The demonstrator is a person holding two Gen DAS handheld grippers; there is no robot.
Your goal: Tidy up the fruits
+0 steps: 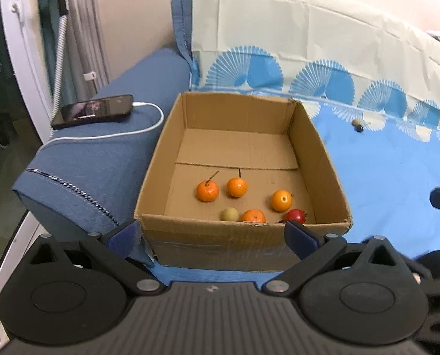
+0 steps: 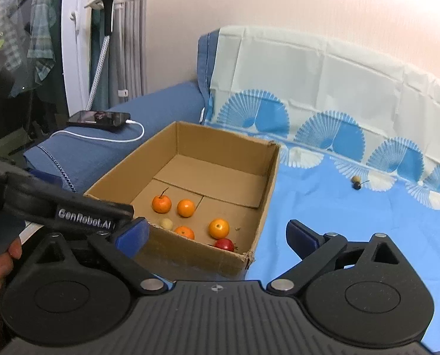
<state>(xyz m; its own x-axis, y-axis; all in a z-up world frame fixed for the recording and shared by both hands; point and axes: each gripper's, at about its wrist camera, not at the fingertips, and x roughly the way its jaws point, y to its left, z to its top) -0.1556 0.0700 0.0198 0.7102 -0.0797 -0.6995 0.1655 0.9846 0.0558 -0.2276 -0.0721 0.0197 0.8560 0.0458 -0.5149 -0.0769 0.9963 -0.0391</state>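
A shallow corrugated cardboard box [image 1: 243, 159] sits on a smooth blue sheet [image 1: 391, 177]; four round glossy oranges [image 1: 207, 190], a pale green fruit [image 1: 230, 214] and a red one [image 1: 295, 216] lie loose near the box's front wall. Both the left gripper [image 1: 212, 236] and right gripper [image 2: 217, 236] tilt down before the box, jaws wide and empty. Left of the box, a phone [image 1: 94, 111] rests on a denim-blue sofa arm [image 1: 101, 162].

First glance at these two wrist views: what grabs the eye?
The open cardboard box on the blue patterned sheet, holding four orange fruits, a pale one and a red one near its front wall. Next, the lone small dark fruit on the sheet right of the box, and the charging phone on the blue armrest to its left.
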